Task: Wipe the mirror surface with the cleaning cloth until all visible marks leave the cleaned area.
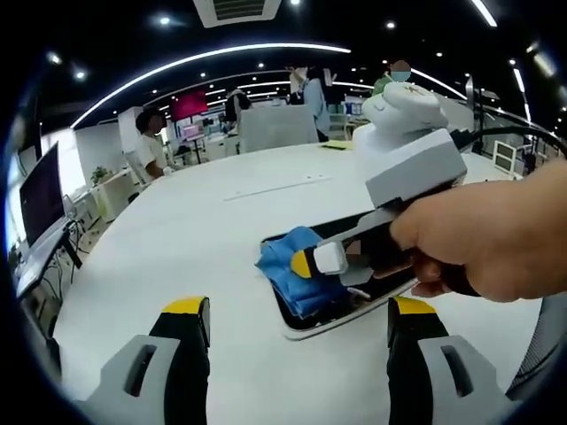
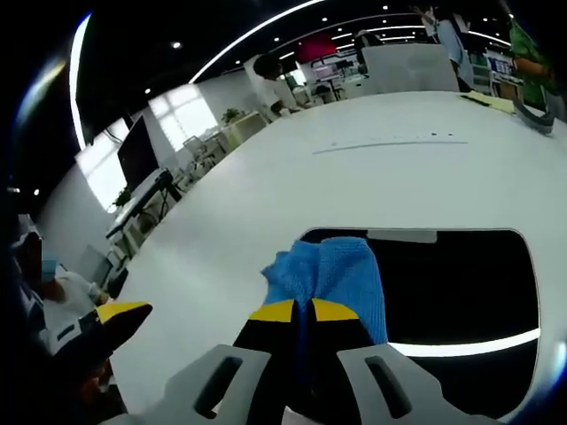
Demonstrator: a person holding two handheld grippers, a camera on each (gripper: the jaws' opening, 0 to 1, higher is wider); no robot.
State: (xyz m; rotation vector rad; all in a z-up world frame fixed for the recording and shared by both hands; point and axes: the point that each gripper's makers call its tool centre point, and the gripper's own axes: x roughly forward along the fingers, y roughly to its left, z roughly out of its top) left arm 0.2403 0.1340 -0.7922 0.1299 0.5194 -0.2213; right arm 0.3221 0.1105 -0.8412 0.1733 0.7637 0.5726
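Left gripper view: the left gripper (image 1: 288,332), grey-bodied with yellow-capped black jaws, is held over the wide white matte table (image 1: 177,239), jaws standing wide apart with nothing between them. Just beyond them a flat rectangular mirror with a white rim and rounded corners (image 1: 306,329) lies on the table, its glass reading dark and glossy. The crumpled blue microfibre cleaning cloth (image 1: 288,266) is pressed onto the end of the mirror nearest the left jaw. It is pinched by the right gripper (image 1: 319,262), which is carried by a person's hand (image 1: 496,239) entering from the right. People and desks are seen well beyond the mirror.

Right gripper view: the right gripper's jaws are seen closed on a fold of the cloth, yellow tips almost meeting. The cloth's soft, napped bulk spreads onto the mirror's near left corner. The glass is smooth and reflective, and a curved ceiling light is reflected as a bright band near the near edge. A yellow tip of the left gripper is noted beside the mirror, off its left end.

Progress: wiping is judged under way at one end. No distinct marks can be resolved on the dark glass, so cleanliness cannot be confirmed. The uncovered remainder of the mirror is presumed still to be passed over.
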